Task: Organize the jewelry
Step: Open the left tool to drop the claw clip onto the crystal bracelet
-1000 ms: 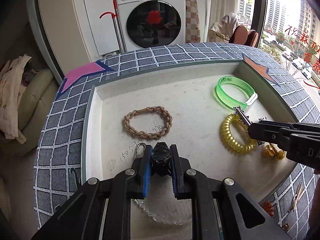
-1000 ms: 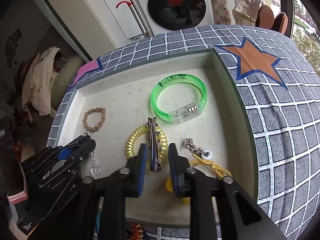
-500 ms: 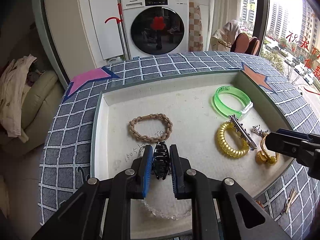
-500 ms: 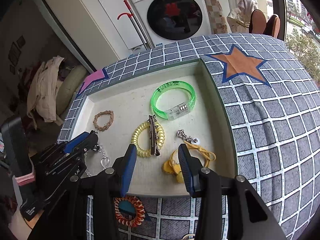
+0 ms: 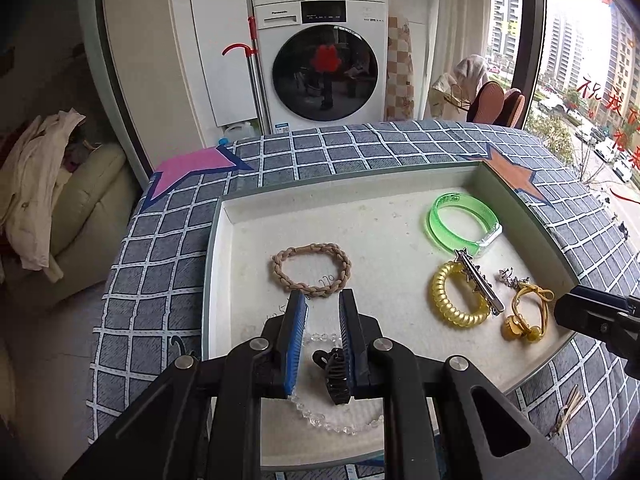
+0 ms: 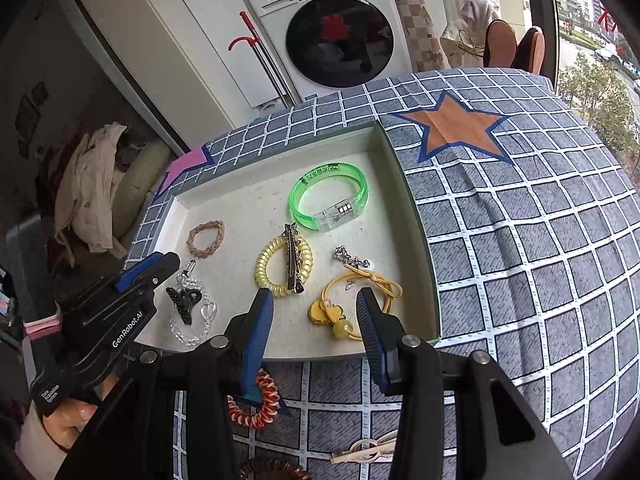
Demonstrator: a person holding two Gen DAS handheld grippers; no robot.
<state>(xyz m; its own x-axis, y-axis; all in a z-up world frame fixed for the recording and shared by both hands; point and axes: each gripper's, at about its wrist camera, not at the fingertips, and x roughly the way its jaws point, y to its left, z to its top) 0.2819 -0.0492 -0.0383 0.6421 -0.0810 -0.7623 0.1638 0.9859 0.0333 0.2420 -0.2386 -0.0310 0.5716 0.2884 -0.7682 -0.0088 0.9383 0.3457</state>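
**Hair claw set down in the tray**

The left gripper [image 5: 323, 336] stands parted, the black hair claw [image 6: 183, 303] lying released on the clear bead string near the tray's [image 6: 416, 216] front left corner. The right gripper [image 6: 316, 330] hangs wide apart, empty. Next, probably the orange coil tie [image 6: 256, 404] outside the front edge.

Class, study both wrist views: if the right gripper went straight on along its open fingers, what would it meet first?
Probably the yellow cord charm, lying in the tray between the right gripper fingers; depth is unclear.
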